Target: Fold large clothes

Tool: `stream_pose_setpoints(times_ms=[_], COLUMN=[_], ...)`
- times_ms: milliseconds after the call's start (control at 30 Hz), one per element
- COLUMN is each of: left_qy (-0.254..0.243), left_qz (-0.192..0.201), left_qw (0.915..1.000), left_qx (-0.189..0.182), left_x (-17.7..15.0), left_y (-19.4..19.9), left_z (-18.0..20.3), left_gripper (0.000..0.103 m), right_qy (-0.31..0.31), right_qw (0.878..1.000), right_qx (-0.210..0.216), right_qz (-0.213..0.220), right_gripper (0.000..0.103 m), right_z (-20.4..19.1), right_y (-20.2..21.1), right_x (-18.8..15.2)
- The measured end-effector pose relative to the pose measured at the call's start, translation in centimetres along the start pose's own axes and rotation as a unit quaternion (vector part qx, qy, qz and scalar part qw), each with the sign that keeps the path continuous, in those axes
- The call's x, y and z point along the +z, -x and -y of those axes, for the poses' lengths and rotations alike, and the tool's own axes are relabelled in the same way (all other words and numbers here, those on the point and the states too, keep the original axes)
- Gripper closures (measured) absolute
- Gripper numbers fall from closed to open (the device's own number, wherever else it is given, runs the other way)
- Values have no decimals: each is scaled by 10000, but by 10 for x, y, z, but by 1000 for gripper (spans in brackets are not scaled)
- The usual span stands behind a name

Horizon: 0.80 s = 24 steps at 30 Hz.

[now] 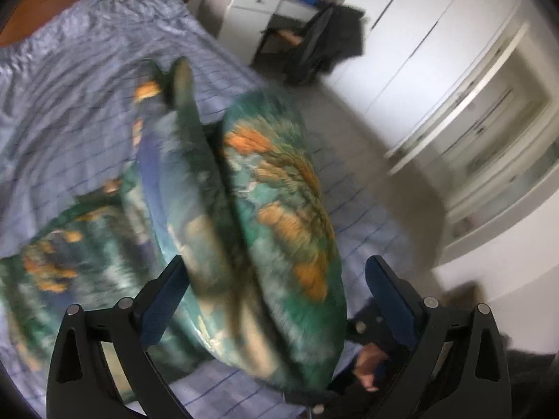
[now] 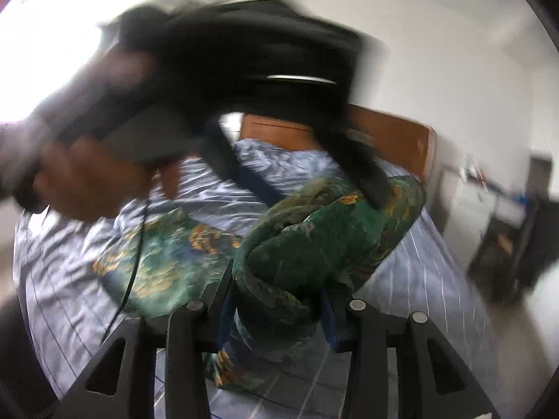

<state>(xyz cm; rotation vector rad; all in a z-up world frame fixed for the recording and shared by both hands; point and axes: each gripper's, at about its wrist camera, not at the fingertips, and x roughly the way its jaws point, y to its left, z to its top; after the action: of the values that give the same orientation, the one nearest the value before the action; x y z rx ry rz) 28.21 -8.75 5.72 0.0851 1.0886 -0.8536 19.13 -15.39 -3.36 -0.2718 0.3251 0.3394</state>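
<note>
— Over the bed (image 1: 70, 80), what do we have between us?

— We have the green garment (image 1: 279, 216) with orange and teal print, bunched into thick folds. Part of it is lifted off the blue striped bedsheet (image 2: 429, 279); the rest trails flat on the sheet to our left.

— How does our left gripper (image 1: 276, 269) stand?

— Its blue-padded fingers (image 1: 164, 296) are spread wide, and the thick fold of cloth hangs between them. Through the motion blur we cannot tell whether the pads actually press the cloth.

— And our right gripper (image 2: 276, 300)?

— Its fingers sit close together with a rolled wad of the same green cloth clamped between the pads. In the right wrist view we also see the left gripper above, dark and blurred, with the left hand (image 2: 94, 181) wrapped round its handle and a thin black cable (image 2: 136, 255) hanging down from it.

— What lies around us?

— A wooden headboard (image 2: 279, 132) at the far end of the bed, a white desk (image 1: 258, 10) with a dark chair (image 1: 314, 45) beside it, and white wardrobe doors (image 1: 419, 35) along the wall.
</note>
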Motion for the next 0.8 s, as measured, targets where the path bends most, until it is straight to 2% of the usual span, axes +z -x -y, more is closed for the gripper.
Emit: stream_pose_setpoints(times_ms=[67,100,133,167,200,233,267,367,433,500,667,767,800], left_qy=[-206,-245,-267,-209,-134,107,252,435,789,1050,1958,2424,2506], left_qz=[-133,-161,-194,-212,-250,-273,-229,-27,58,148,421,476,486], left_qw=[9972,9955,9915,9883,9866,9891,9909,9884,9881,9846,9637,9493,9473], left_qx=[707,901,1256,1494,1609,1443,1303,1457,1318,1388,1768,1945,1936], left_x=[-9,-12,-18,-23,-26,-29,-31,-40,-48,-59,-111,-142,-146], left_y=[-6,-8,-13,-16,-17,-18,-17,-7,6,19,64,75,76], left_z=[0,0,-3,-8,-13,-25,-33,-61,-95,-124,-214,-254,-261], left_gripper=[4,5,9,42,64,66,72,75,75,75,75,75,75], right_qy=[409,637,808,925,1033,1113,1155,995,564,169,-138,-424,-485], right_qw=[9991,9978,9965,9954,9942,9932,9926,9932,9938,9934,9942,9919,9911], right_qx=[88,136,204,245,281,325,378,585,927,1069,772,788,810], right_qz=[44,71,77,73,74,52,3,-125,-250,-376,-739,-904,-943], right_gripper=[62,62,62,62,62,62,62,57,55,55,55,55,55], right_z=[-22,-33,-42,-53,-58,-63,-66,-64,-52,-34,1,9,8], right_y=[-4,-6,-9,-11,-12,-14,-16,-9,2,11,6,-13,-20], right_x=[6,8,9,12,12,13,12,9,11,9,-2,0,2])
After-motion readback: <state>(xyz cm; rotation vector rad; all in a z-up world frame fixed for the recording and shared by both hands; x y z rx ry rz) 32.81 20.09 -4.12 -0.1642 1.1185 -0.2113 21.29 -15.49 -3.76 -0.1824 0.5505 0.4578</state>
